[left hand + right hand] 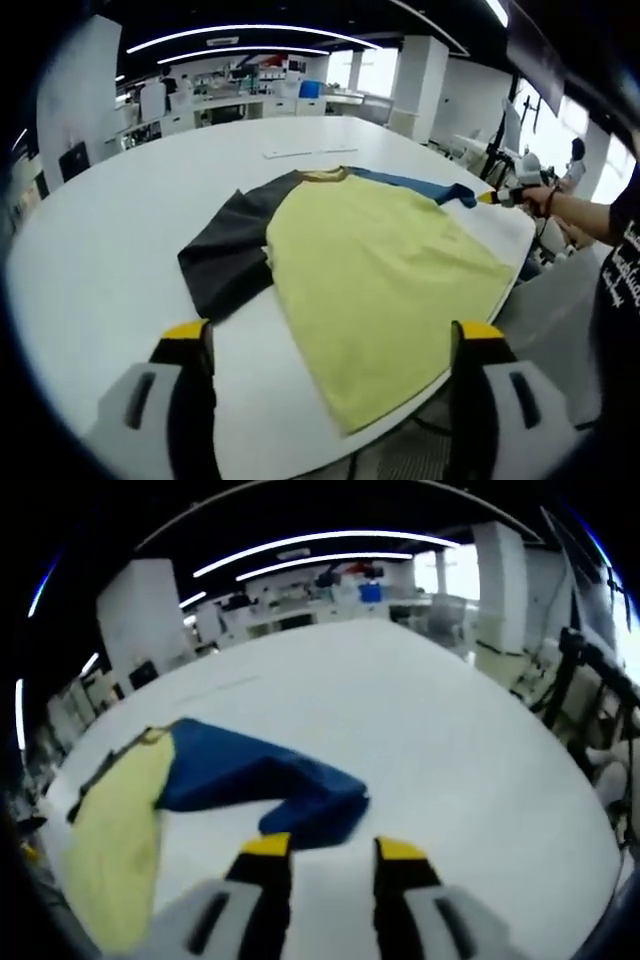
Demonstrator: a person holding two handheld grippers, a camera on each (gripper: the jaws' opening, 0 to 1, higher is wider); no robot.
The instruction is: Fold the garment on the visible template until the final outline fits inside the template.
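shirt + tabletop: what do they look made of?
Shirt: soft matte fabric, likely cotton knit; it lies limp and the blue sleeve bends in rounded folds. Table: smooth white hard surface, perhaps laminate; faint sheen, no grain. Neither is certain from looks alone.

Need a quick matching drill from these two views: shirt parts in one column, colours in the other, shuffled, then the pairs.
Column A
1. shirt body
2. sleeve by the left gripper side, the dark sleeve
3. sleeve in front of the right gripper, the far sleeve
4. table

Column B
a. blue
b. white
c. yellow
d. dark grey

Pairs: 1-c, 2-d, 3-a, 4-b
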